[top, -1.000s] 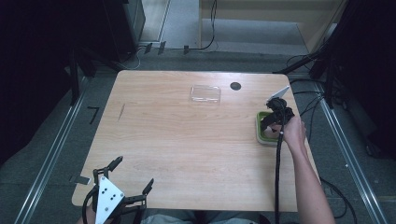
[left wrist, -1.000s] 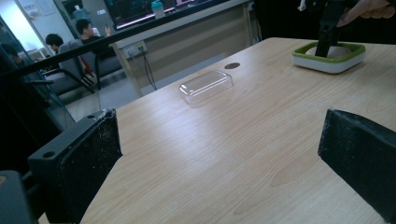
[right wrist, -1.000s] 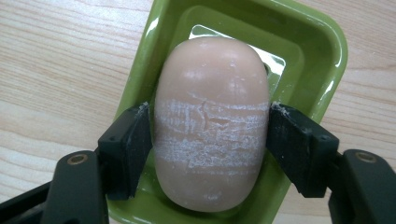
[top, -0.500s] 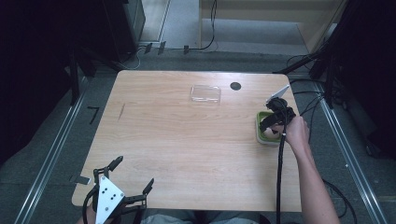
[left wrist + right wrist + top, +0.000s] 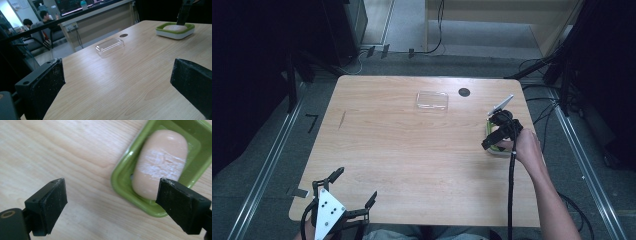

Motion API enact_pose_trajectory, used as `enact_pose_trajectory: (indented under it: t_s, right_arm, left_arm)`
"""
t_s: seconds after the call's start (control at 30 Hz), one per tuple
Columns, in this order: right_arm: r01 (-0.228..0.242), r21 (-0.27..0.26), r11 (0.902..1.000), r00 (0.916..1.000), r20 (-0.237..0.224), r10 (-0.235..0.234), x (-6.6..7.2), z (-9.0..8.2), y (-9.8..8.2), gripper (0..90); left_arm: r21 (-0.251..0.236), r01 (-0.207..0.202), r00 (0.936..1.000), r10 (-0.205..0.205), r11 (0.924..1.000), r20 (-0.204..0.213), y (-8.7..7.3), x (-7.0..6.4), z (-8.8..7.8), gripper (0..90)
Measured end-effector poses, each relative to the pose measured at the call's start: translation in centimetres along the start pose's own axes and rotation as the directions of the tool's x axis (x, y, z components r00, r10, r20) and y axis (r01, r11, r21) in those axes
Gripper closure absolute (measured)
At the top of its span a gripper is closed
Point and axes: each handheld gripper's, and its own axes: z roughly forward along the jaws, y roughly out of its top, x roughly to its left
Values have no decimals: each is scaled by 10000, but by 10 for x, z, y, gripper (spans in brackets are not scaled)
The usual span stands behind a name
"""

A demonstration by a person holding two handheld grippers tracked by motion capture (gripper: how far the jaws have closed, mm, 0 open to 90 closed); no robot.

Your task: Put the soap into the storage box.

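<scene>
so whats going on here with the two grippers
A person holds a gripper in each hand at a wooden table. The right gripper hangs open just above a green soap dish with a peach bar of soap in it, near the table's right edge; one jaw is over the soap, the other over bare wood. It grips nothing. The left gripper sits open at the near left corner. A clear plastic lid lies apart near the far edge.
</scene>
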Motion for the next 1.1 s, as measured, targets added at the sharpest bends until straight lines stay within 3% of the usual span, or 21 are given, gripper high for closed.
enact_pose_trajectory:
  t_s: [0.5, 0.97, 1.1]
  right_arm:
    - [1360, 80, 9907, 9906, 118, -1361, 43, -14, -20, 91]
    - [2372, 500, 9702, 9712, 103, -2380, 80, -5, -43, 91]
    - [2542, 560, 9655, 9671, -174, -2536, 89, 1, -48, 91]
  left_arm:
    - [4, -36, 10000, 36, 10000, -42, 0, -1, -1, 0]
    - [48, -110, 9999, 110, 9999, -18, 0, -2, 0, 0]
    - [54, -115, 9999, 115, 9999, -16, 0, -2, 0, 0]
